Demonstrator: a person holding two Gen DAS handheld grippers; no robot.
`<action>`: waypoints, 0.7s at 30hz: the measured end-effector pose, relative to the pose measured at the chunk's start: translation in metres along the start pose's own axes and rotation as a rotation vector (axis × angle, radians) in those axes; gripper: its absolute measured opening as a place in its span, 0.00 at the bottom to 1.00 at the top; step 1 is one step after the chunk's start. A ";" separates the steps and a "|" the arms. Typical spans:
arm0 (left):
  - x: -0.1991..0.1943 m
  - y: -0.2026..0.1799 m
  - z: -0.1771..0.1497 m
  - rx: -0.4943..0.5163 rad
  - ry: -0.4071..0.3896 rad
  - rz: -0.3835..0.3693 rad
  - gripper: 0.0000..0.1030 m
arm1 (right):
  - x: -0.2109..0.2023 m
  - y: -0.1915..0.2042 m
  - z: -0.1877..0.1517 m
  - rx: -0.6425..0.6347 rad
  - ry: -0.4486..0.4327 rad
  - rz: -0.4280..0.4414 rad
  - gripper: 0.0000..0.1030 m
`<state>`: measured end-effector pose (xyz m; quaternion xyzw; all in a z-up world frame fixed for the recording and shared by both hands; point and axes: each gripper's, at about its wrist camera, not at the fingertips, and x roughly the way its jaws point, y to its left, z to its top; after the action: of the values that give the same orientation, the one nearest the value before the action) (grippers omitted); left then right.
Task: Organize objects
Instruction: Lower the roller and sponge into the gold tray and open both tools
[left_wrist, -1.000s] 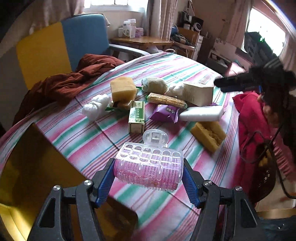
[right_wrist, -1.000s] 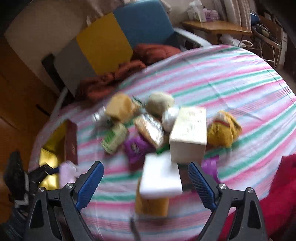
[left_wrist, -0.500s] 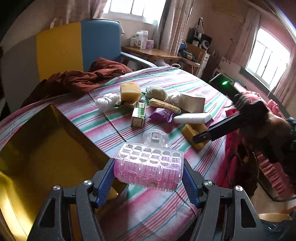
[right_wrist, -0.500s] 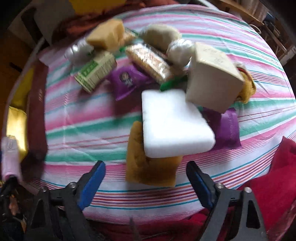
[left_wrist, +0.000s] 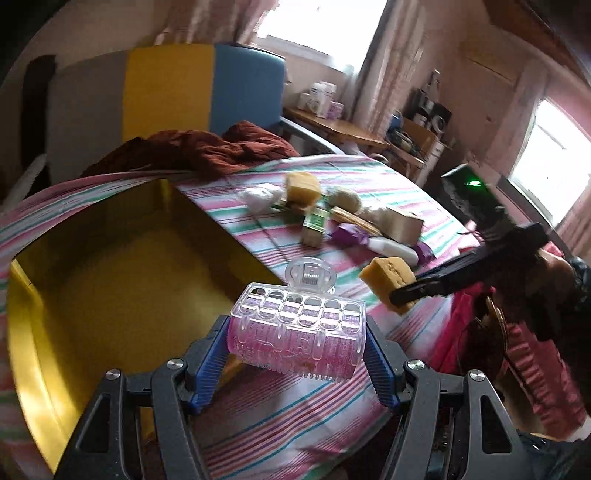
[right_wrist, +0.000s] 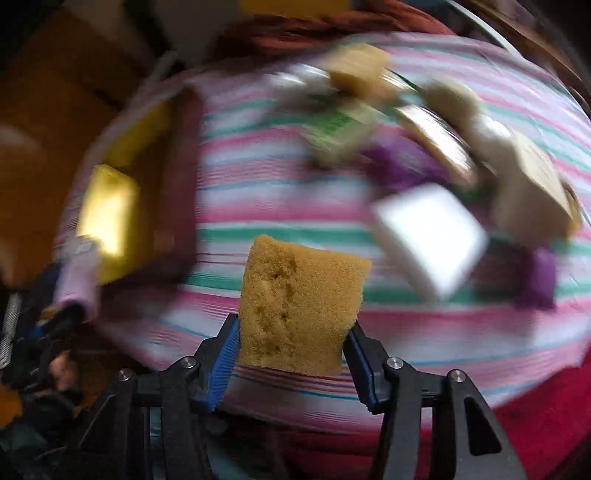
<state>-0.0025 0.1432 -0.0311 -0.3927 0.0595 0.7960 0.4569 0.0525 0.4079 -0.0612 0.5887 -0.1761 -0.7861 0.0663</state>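
my left gripper (left_wrist: 297, 363) clamps the clip (left_wrist: 298, 334) crosswise, the gold box (left_wrist: 122, 280) open just to its left; my right gripper (right_wrist: 291, 363) is closing on the sponge (right_wrist: 301, 302), farther from the box.

Window daylight with glare, fisheye-curved edges, heavy motion blur throughout the right wrist view
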 end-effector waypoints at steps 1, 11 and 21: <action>-0.005 0.006 -0.002 -0.020 -0.009 0.018 0.67 | -0.004 0.014 0.004 -0.039 -0.026 0.018 0.53; -0.045 0.061 -0.016 -0.181 -0.065 0.298 0.67 | 0.019 0.139 0.049 -0.264 -0.124 0.102 0.56; -0.080 0.104 -0.045 -0.333 -0.114 0.528 0.92 | 0.051 0.195 0.053 -0.346 -0.159 0.075 0.79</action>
<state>-0.0349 0.0083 -0.0352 -0.3880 0.0024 0.9065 0.1664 -0.0327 0.2217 -0.0250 0.4975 -0.0647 -0.8458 0.1814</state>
